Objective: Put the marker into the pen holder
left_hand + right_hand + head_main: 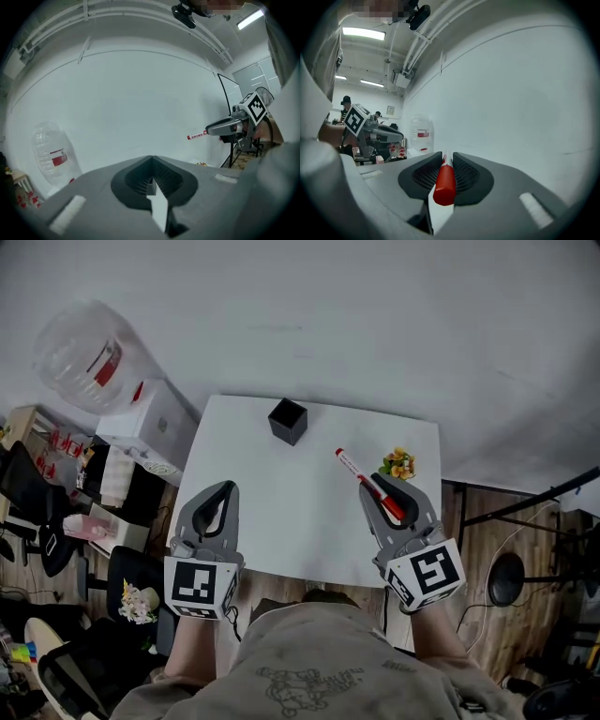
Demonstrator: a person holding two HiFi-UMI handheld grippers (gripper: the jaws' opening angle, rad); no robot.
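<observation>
Table (281, 521), white and mostly bare, filled the middle of the head view, with the person standing at its near edge. Off its far left corner a large clear water bottle (89, 357) with a red label lay on its side above a white box (155, 423).

The left gripper (228, 486) hung over the near left corner. Its jaws met at the tips, and its own view showed nothing in the ribbed hollow between them. The right gripper (370, 484) was over the near right corner, close to the right edge. Its jaws were clamped on the marker (352, 465), gripping it lengthwise. The red cap sat back between the ribbed pads, and the white barrel stuck out past the jaw tips, slanting toward the far edge and a little to the left.

The pen holder (288, 420), a small black square cup with an open top, stood upright near the far edge, slightly left of the middle. It was well apart from the marker and from both grippers.

A little cluster of yellow and orange flowers (399, 464) sat at the right edge, just beside the right gripper's jaws.
</observation>
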